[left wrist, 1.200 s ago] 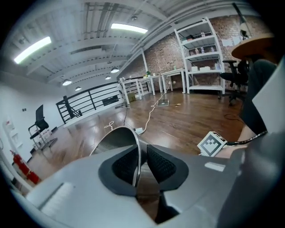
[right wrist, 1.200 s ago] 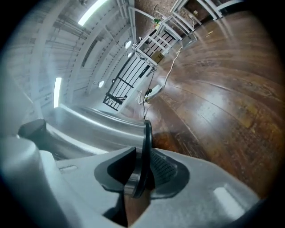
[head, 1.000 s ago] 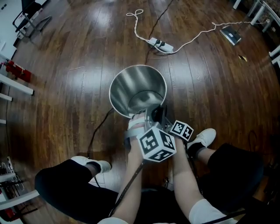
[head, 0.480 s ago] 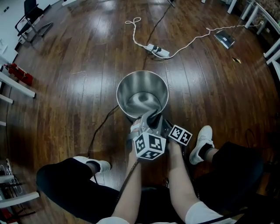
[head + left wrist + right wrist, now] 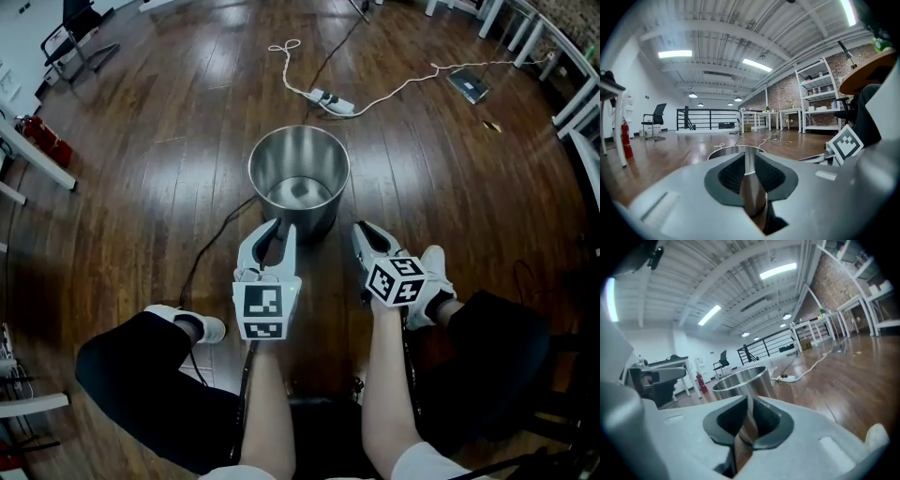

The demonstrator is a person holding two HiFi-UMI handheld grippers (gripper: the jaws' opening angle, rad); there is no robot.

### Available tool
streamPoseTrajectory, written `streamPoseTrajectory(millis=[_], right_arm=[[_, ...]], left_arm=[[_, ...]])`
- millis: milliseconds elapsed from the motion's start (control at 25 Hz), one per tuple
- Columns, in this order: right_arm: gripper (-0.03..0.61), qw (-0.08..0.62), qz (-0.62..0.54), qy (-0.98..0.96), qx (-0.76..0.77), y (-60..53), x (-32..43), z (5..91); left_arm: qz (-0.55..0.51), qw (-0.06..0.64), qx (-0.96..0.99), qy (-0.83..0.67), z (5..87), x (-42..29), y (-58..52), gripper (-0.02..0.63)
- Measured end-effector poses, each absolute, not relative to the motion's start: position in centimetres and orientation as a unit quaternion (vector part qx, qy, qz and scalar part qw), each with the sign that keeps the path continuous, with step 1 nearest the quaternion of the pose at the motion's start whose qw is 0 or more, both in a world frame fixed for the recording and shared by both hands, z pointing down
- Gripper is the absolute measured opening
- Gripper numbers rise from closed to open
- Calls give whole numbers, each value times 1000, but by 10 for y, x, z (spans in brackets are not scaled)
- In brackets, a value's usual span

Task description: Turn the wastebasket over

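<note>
The steel wastebasket (image 5: pixel 298 176) stands upright on the wooden floor with its mouth up and nothing inside. My left gripper (image 5: pixel 278 228) hovers just short of its near wall, not touching it. My right gripper (image 5: pixel 366 232) hangs to the right of the basket, also apart from it. Both pairs of jaws are opening, with nothing between them. In the left gripper view the basket's rim (image 5: pixel 736 150) shows beyond the narrow gap of the left gripper (image 5: pixel 749 176). In the right gripper view the basket (image 5: pixel 740 378) stands a little ahead of the right gripper (image 5: pixel 747 420).
A black cable (image 5: pixel 202 262) runs along the floor past the basket's left side. A white power strip (image 5: pixel 335 101) with its cords lies beyond the basket. The person's shoes (image 5: pixel 192 323) (image 5: pixel 436 272) flank my arms. Table legs and a red extinguisher (image 5: pixel 42 141) stand at the left edge.
The wastebasket was tilted with both grippers together at its base; it has swung upright onto the floor. Both grippers have let go, spread apart and drawn back from it.
</note>
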State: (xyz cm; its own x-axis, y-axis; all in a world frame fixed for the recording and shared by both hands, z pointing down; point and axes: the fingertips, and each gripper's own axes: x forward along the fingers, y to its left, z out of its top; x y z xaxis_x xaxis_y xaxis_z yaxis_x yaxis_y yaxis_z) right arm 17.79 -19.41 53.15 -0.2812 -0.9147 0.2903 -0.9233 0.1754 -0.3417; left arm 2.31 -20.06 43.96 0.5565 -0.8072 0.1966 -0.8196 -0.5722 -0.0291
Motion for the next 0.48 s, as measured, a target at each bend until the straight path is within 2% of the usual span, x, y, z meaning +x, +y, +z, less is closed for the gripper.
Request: streamPoseTrajectory(millis=[40, 80, 280, 480], right_arm=[[-4, 10, 210, -777, 594, -185, 173, 515], [-8, 10, 193, -787, 586, -174, 167, 499], [-8, 35, 116, -835, 536, -99, 129, 429], [-8, 41, 68, -844, 530, -10, 108, 395]], left_arm=[[91, 26, 880, -466, 433, 19, -190, 51], [90, 21, 879, -468, 428, 16, -179, 23], [87, 12, 890, -447, 407, 17, -109, 15], [44, -5, 892, -450, 371, 4, -31, 15]])
